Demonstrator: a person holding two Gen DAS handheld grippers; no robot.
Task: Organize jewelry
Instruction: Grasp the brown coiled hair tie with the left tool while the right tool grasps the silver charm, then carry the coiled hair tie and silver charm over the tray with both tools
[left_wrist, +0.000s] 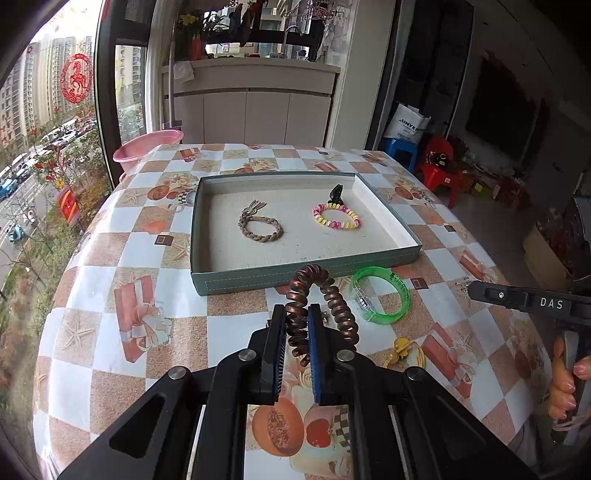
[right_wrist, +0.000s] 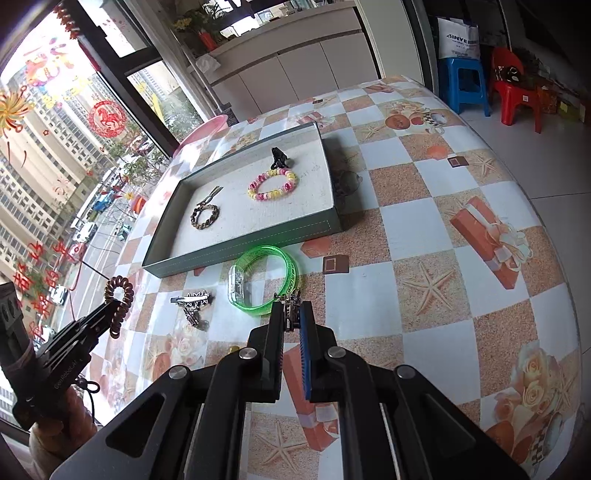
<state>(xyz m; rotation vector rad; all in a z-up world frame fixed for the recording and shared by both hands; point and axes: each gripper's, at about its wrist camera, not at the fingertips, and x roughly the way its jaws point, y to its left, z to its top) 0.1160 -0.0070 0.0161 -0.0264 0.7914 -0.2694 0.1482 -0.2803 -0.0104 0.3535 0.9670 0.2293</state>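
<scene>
Copper-coloured coil hair tie (left_wrist: 320, 309) is hanging clamped in the left hand-held gripper (left_wrist: 297, 334), short of the tray (left_wrist: 236, 275) ahead, while the right hand-held gripper (right_wrist: 291, 319) is pinching a small metal charm (right_wrist: 290, 308); either could be slipping out.

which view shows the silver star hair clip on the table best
The right wrist view: the silver star hair clip lies in the open on the tablecloth, left of the green bangle. In the left wrist view only a sliver shows, hidden behind the left hand-held gripper.
</scene>
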